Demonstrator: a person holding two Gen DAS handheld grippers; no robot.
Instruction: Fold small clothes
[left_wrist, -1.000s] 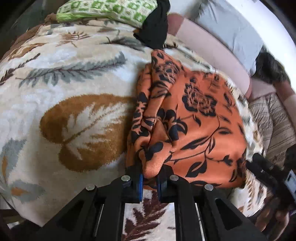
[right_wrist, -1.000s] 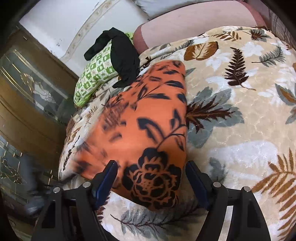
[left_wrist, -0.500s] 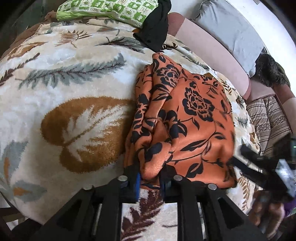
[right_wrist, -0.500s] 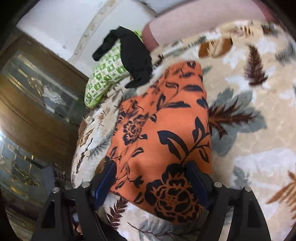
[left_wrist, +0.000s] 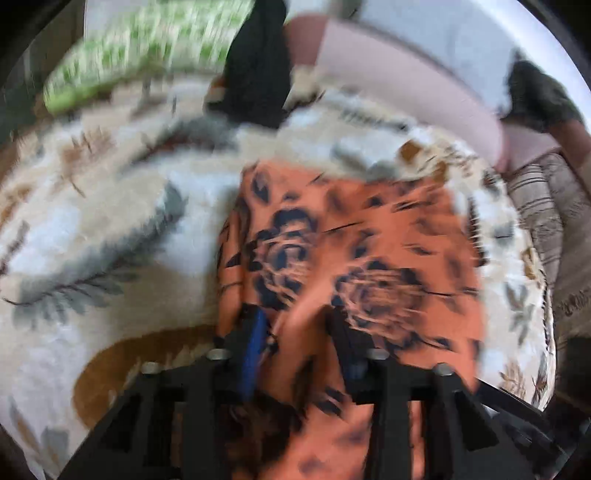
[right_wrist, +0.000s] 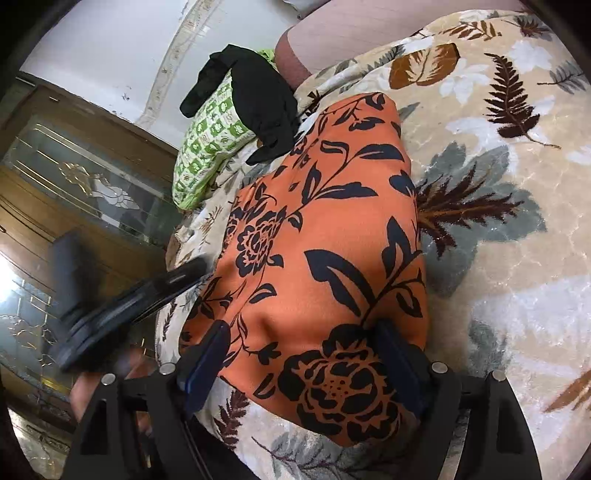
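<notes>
An orange cloth with black flowers (left_wrist: 369, 258) lies on the leaf-patterned blanket (left_wrist: 110, 221). The left wrist view is blurred by motion. My left gripper (left_wrist: 299, 332) is open, its fingers set apart over the cloth's near edge, with a ridge of cloth between them. In the right wrist view the same cloth (right_wrist: 325, 258) lies folded and fairly flat. My right gripper (right_wrist: 303, 354) is open wide, its fingers on either side of the cloth's near end. The left gripper's body (right_wrist: 129, 295) shows at the cloth's left side.
A black garment (right_wrist: 258, 107) lies over a green patterned pillow (right_wrist: 207, 147) at the far end. A pink bolster (left_wrist: 406, 85) and grey pillow (left_wrist: 443, 33) lie behind. A wooden glass-front cabinet (right_wrist: 74, 177) stands left of the bed.
My left gripper has opened and let go of the cloth's edge, and it has moved forward over the cloth. My right gripper stays open around the cloth's near end.
</notes>
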